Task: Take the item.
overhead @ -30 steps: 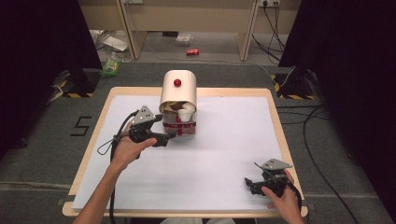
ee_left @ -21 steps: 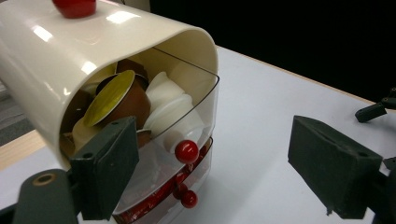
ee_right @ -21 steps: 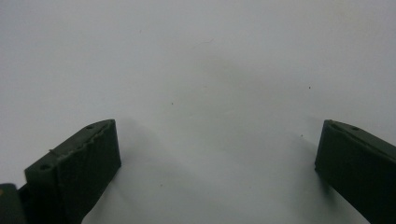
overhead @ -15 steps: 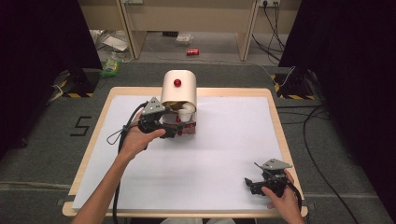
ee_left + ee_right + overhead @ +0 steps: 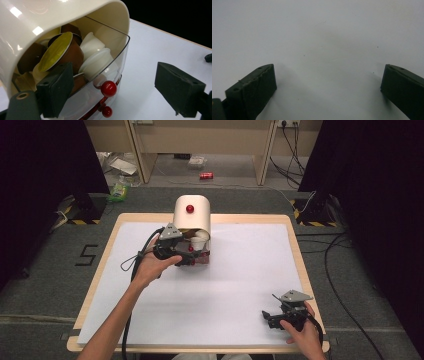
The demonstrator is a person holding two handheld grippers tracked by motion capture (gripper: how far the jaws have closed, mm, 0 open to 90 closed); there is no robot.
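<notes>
**Left gripper was right up at the capsule dispenser — a few ways this could've gone sideways**

So the capsule dispenser (image 5: 191,217) sat at the far middle of the tabletop (image 5: 240,285), cream dome on top, clear drawer (image 5: 110,62) below it with the red knob (image 5: 108,88) on its front. We had the left gripper (image 5: 187,259) right at the drawer front, jaws apart and holding nothing. In the left gripper view one pad (image 5: 58,90) was just beside the clear wall and the other hung well off to the side, so the knob wasn't really centred between them.

Our worries: closing from there would probably have pinched the drawer wall or slipped off that round knob. A sideways tug might've dragged the whole light dispenser across the tabletop, since nothing was bracing it. And the capsules (image 5: 75,50) were heaped high, so a jerk could've spilled some out.

The right gripper (image 5: 272,316) rested near the front right corner, jaws wide apart, empty, too far away to steady anything.
</notes>
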